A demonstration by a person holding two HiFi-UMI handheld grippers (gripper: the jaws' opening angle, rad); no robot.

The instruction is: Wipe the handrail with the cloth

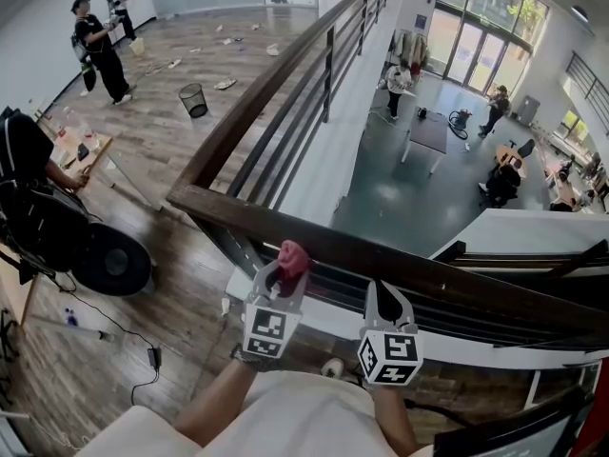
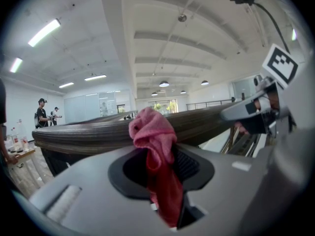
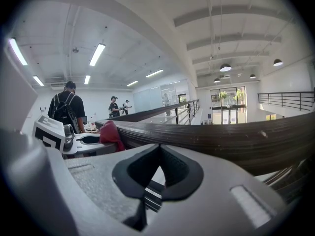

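Two grippers are up at one handrail (image 1: 400,255), a long dark wooden bar with a streaky grain and a rounded edge. The left gripper (image 1: 285,272) is clamped on the one cloth (image 1: 293,253), pink-red, soft and crumpled. Its bunched top sits right at the rail's near edge. The right gripper (image 1: 388,298) hangs just beside it, jaws closed together on nothing. One black mesh bin (image 1: 193,100) stands on the plank floor beyond.
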